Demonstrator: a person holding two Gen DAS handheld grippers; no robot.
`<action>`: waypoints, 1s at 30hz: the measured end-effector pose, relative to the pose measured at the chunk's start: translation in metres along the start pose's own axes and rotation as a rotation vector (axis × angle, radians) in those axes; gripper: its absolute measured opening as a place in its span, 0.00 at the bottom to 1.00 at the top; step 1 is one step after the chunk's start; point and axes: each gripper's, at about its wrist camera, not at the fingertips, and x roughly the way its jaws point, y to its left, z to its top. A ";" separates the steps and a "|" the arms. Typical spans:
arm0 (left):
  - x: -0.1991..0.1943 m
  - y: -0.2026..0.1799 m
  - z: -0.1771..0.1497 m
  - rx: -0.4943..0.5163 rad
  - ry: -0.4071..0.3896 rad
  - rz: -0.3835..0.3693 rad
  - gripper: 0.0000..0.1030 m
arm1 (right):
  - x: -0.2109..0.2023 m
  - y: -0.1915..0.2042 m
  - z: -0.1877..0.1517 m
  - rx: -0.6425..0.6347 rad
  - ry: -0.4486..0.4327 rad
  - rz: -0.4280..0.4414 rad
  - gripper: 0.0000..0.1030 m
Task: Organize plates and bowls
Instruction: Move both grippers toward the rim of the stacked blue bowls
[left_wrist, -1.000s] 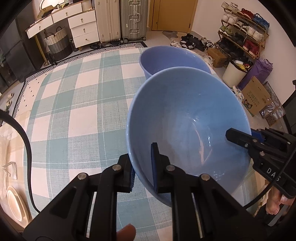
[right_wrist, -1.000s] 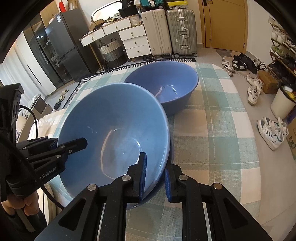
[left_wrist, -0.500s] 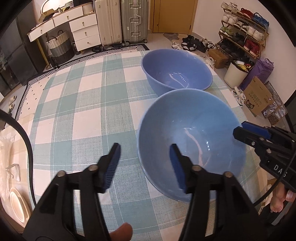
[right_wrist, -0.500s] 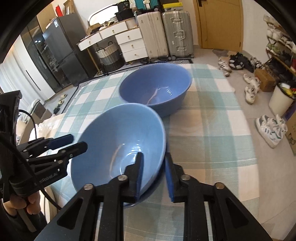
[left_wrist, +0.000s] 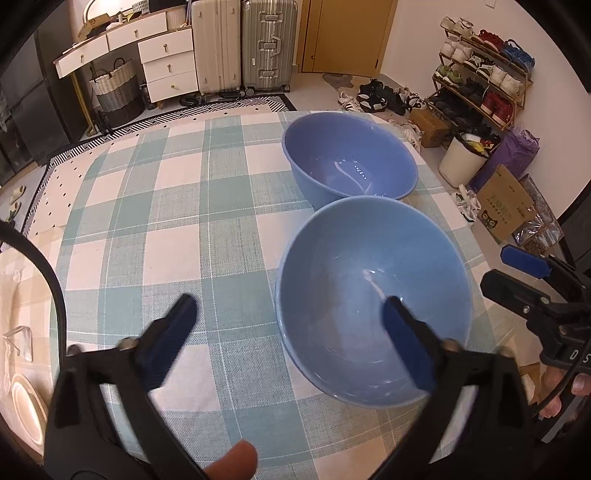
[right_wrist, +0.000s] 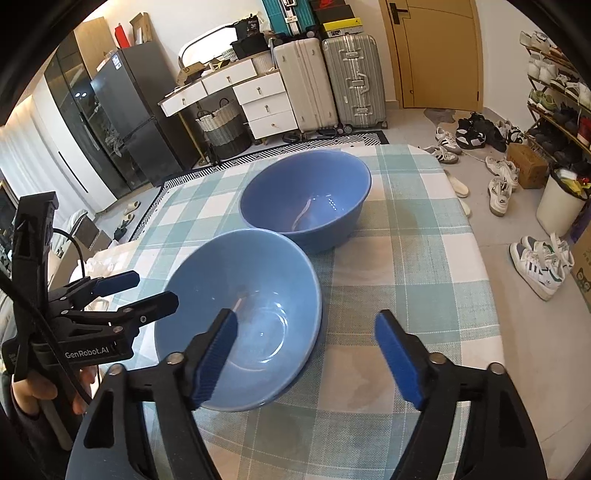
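A light blue bowl (left_wrist: 373, 295) sits on the checked tablecloth (left_wrist: 155, 206) near its front edge; it also shows in the right wrist view (right_wrist: 240, 317). A darker blue bowl (left_wrist: 349, 158) stands just behind it, touching or nearly touching; in the right wrist view it lies farther back (right_wrist: 306, 195). My left gripper (left_wrist: 291, 332) is open, its jaws either side of the light bowl's left rim, not gripping. My right gripper (right_wrist: 306, 354) is open, its jaws astride the bowl's right rim. Each gripper shows in the other's view, the right one (left_wrist: 517, 273) and the left one (right_wrist: 136, 291).
A white plate (left_wrist: 26, 413) lies low at the left, beyond the table edge. The floor around holds a shoe rack (left_wrist: 484, 77), a white bin (left_wrist: 461, 162), a cardboard box (left_wrist: 506, 203), suitcases (right_wrist: 328, 81) and drawers (right_wrist: 255, 96).
Both grippers let go of the light blue bowl, which came down onto the cloth. The left opened first, then the right, and both drew back a little.
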 end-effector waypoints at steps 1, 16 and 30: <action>0.000 0.001 0.001 0.000 0.000 0.000 0.98 | -0.001 0.000 0.000 -0.003 -0.004 0.003 0.85; 0.020 0.007 0.011 -0.009 0.043 -0.015 0.98 | 0.011 -0.007 0.009 -0.001 0.016 0.034 0.92; 0.047 0.017 0.042 -0.022 0.065 -0.032 0.98 | 0.031 -0.019 0.024 0.022 0.040 0.051 0.92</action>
